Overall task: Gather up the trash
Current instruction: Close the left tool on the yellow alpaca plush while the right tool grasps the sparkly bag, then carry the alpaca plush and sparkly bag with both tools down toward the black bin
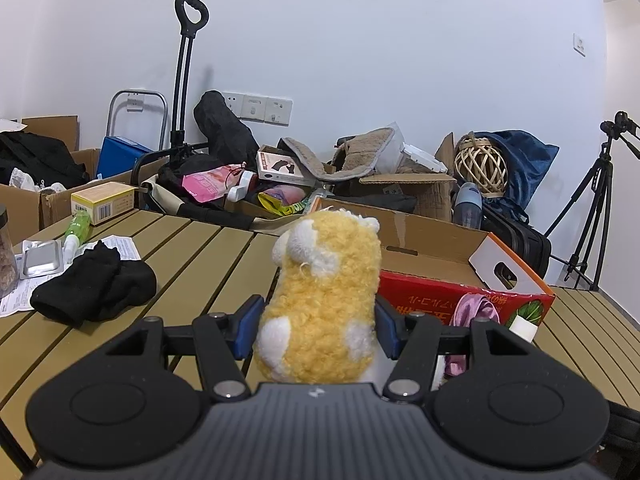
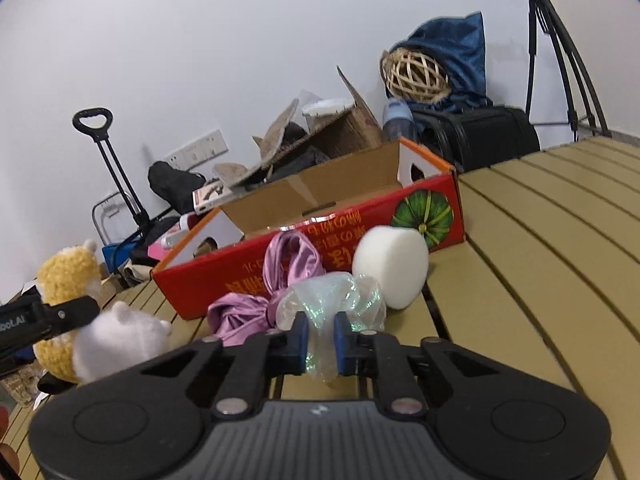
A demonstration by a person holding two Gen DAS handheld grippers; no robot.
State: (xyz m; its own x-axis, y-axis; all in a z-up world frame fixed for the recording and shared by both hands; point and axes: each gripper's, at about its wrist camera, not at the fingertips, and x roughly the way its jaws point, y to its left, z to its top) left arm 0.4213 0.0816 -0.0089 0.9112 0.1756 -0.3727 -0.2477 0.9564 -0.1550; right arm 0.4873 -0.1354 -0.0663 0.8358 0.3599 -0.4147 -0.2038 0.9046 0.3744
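Observation:
My left gripper (image 1: 316,328) is shut on a yellow and white plush toy (image 1: 320,296), which stands upright between the blue pads above the slatted table (image 1: 192,248). In the right wrist view the same plush toy (image 2: 96,320) shows at the left edge. My right gripper (image 2: 320,340) is shut on a crumpled clear iridescent plastic wrapper (image 2: 332,304). A purple satin ribbon (image 2: 276,284) lies just left of the wrapper. A white foam piece (image 2: 392,264) leans by the open red cardboard box (image 2: 320,232), which stands right behind them.
A black sock (image 1: 96,288), a green spray bottle (image 1: 78,228), a foil blister pack (image 1: 42,258), papers and a yellow carton (image 1: 104,198) lie on the table's left. Boxes, bags, a wicker ball (image 1: 480,168), a trolley handle (image 1: 188,60) and a tripod (image 1: 592,208) crowd the wall side.

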